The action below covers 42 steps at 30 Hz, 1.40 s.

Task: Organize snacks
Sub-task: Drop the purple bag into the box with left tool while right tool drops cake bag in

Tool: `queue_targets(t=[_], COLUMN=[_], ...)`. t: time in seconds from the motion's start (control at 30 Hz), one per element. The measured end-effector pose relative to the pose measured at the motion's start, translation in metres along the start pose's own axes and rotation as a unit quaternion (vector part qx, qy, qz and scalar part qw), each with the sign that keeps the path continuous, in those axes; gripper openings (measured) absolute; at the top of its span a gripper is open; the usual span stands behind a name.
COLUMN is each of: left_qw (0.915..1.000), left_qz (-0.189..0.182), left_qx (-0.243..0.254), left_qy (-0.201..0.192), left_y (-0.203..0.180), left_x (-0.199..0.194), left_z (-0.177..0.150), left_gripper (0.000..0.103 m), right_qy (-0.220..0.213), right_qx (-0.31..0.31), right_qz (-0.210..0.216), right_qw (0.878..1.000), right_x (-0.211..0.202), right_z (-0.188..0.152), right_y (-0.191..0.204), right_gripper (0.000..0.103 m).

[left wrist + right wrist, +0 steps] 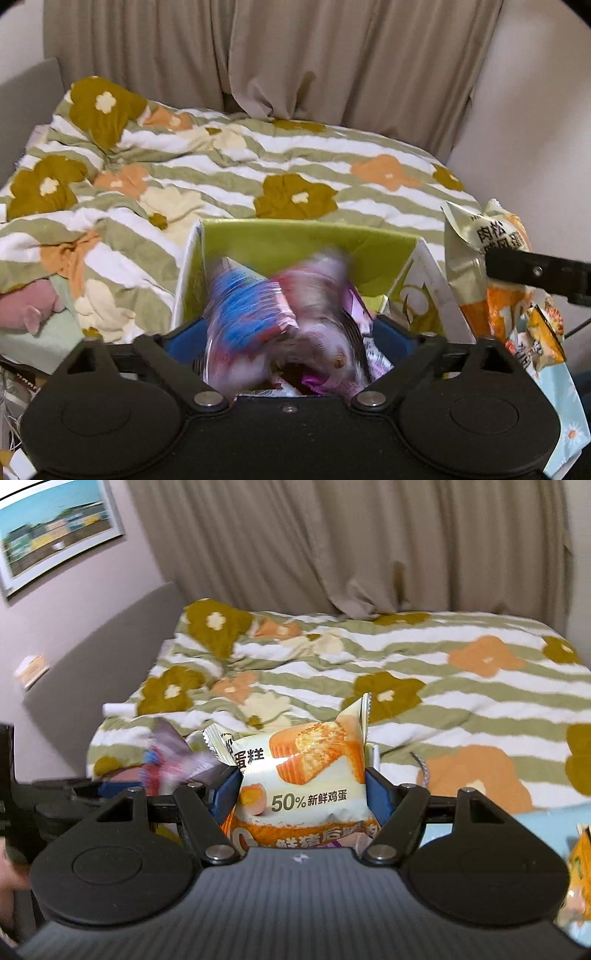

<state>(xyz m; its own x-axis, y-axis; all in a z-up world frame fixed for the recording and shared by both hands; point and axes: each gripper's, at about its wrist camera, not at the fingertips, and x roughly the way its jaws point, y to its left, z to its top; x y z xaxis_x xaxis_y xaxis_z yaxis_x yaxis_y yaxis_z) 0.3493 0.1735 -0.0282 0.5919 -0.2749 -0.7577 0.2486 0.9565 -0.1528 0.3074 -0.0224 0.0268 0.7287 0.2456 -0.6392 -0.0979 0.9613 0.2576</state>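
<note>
In the left wrist view my left gripper stands open over a green open-topped box on the bed. A blurred blue and purple snack packet lies between its blue pads, seemingly loose and moving. Other wrappers lie in the box beneath it. My right gripper is shut on a cream and orange cake packet printed with a sliced cake and "50%". That packet also shows at the right of the left wrist view, beside the box, with the right gripper's black finger on it.
A striped floral duvet covers the bed. Beige curtains hang behind. More snack packets sit at the right on a light blue cloth. A pink plush toy lies left. A framed picture hangs on the left wall.
</note>
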Motion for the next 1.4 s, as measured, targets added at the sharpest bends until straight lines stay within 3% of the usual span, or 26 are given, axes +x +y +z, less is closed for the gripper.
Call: queue_targets(t=[0.2,0.6,0.77,0.93,1.4], left_qw=[0.9998,0.9996,0.9996,0.9994,0.9993], left_qz=[0.005,0.026,0.025,0.034,0.034], left_qx=[0.016,0.003,-0.002,0.002,-0.002], left_qy=[0.007,-0.014,-0.011,-0.006,-0.018], left_y=[0.003,0.004,0.005,0.001,-0.005], left_x=[0.0,-0.021,-0.015,-0.009,-0.022], left_z=[-0.007,-0.005,-0.006,-0.009,-0.013], left_gripper=[0.1,0.101,0.101,0.101,0.101], right_qy=[0.021,0.03,0.045,0.033,-0.001], right_qx=[0.017,0.006,0.011,0.045,0.05], right_qz=[-0.012,0.017,0.004,0.024,0.026], right_qw=[1.0,0.999,0.999,0.998,0.998], right_x=[0.019,0.05,0.07,0.067,0.037], right_z=[-0.003,0.012,0.009,-0.001,-0.005], right_y=[-0.001,0.009,0.006,-0.01,-0.01], right_gripper=[0.086,0.087,0.101,0.103,0.103])
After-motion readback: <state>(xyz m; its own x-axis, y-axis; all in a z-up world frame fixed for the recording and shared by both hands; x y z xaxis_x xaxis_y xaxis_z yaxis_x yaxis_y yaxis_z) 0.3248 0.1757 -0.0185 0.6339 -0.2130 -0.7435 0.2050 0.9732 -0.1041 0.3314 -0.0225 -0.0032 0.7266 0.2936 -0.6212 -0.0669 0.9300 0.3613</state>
